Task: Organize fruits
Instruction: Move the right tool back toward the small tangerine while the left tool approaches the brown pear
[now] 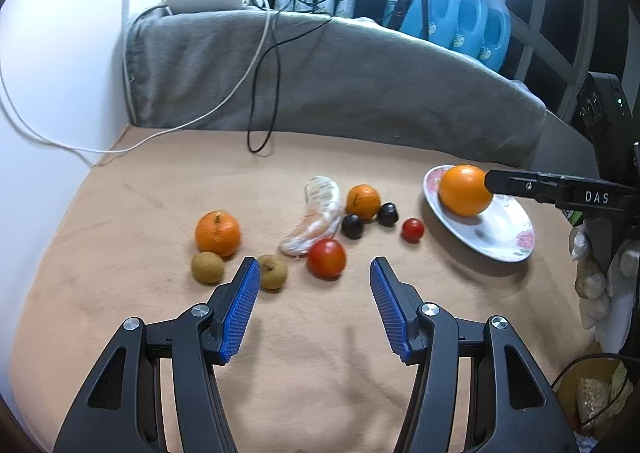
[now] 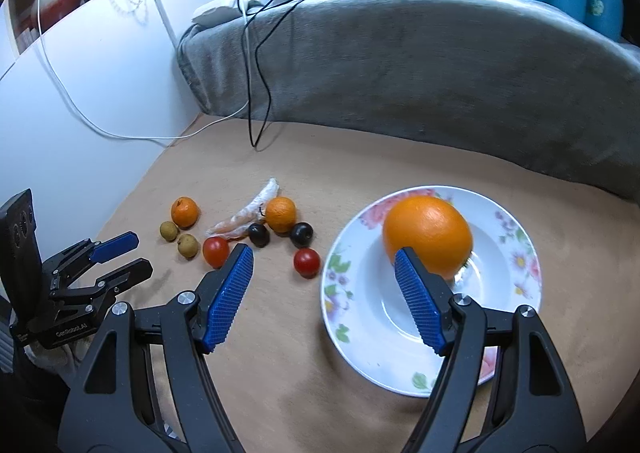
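A large orange (image 2: pixel 428 235) lies in the flowered white plate (image 2: pixel 516 285), also in the left wrist view (image 1: pixel 464 191). My right gripper (image 2: pixel 324 257) is open and empty; its right finger is just in front of the orange. My left gripper (image 1: pixel 315 267) is open and empty above the tan cloth. Ahead of it lie a red tomato (image 1: pixel 326 257), two brown longans (image 1: pixel 273 272), a small tangerine (image 1: pixel 218 233), a peeled citrus piece (image 1: pixel 316 221), another tangerine (image 1: pixel 363 201), two dark grapes (image 1: pixel 352 226) and a small tomato (image 1: pixel 413 229).
A grey cushion (image 1: pixel 320 73) runs along the back, with black and white cables (image 1: pixel 260 93) hanging over it. A white wall (image 1: pixel 52 53) is at the left. Blue bottles (image 1: pixel 468 13) stand behind the cushion. The left gripper shows in the right wrist view (image 2: pixel 120 257).
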`<state>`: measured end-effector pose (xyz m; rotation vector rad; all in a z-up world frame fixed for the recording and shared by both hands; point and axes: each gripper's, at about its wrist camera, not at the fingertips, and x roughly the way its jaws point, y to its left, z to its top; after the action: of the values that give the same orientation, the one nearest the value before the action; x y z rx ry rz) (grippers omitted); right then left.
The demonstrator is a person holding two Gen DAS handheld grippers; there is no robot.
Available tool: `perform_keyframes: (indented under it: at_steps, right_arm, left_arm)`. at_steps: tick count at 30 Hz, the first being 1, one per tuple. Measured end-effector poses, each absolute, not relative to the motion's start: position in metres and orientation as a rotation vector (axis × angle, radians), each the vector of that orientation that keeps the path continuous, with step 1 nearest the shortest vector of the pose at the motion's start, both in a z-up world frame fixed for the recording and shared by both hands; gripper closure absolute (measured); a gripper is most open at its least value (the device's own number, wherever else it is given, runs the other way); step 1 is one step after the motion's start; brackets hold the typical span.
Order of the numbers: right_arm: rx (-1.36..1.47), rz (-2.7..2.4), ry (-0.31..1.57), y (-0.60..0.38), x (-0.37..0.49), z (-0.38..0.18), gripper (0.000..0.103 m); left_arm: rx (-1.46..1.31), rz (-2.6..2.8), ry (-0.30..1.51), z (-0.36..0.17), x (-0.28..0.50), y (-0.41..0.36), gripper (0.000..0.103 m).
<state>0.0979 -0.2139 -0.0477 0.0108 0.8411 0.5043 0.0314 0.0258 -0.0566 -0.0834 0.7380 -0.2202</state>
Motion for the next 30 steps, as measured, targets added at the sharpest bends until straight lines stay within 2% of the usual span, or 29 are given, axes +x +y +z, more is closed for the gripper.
perform_keyframes:
  at_steps: [11, 18, 19, 21, 27, 30]
  right_arm:
    - [-0.021, 0.546, 0.877, -0.184, 0.123, -0.055, 0.027]
    - [-0.069, 0.562, 0.914, -0.162, 0.141, -0.067, 0.027]
    - [-0.072, 0.566, 0.921, -0.160, 0.144, -0.069, 0.028]
    - [-0.080, 0.576, 0.938, -0.153, 0.149, -0.074, 0.038]
    - [-0.113, 0.610, 0.982, -0.134, 0.162, -0.088, 0.047]
    - [-0.115, 0.617, 0.996, -0.129, 0.167, -0.092, 0.047]
  left_arm:
    - [-0.099, -0.205, 0.781, -0.072, 0.043, 0.037, 0.047]
    - [-0.130, -0.210, 0.808, -0.081, 0.052, 0.045, 0.057]
    - [-0.134, -0.211, 0.809, -0.082, 0.053, 0.046, 0.058]
    - [-0.136, -0.212, 0.812, -0.083, 0.056, 0.047, 0.059]
    - [-0.142, -0.211, 0.831, -0.087, 0.062, 0.048, 0.061]
    - [-0.130, -0.213, 0.841, -0.089, 0.064, 0.045, 0.062]
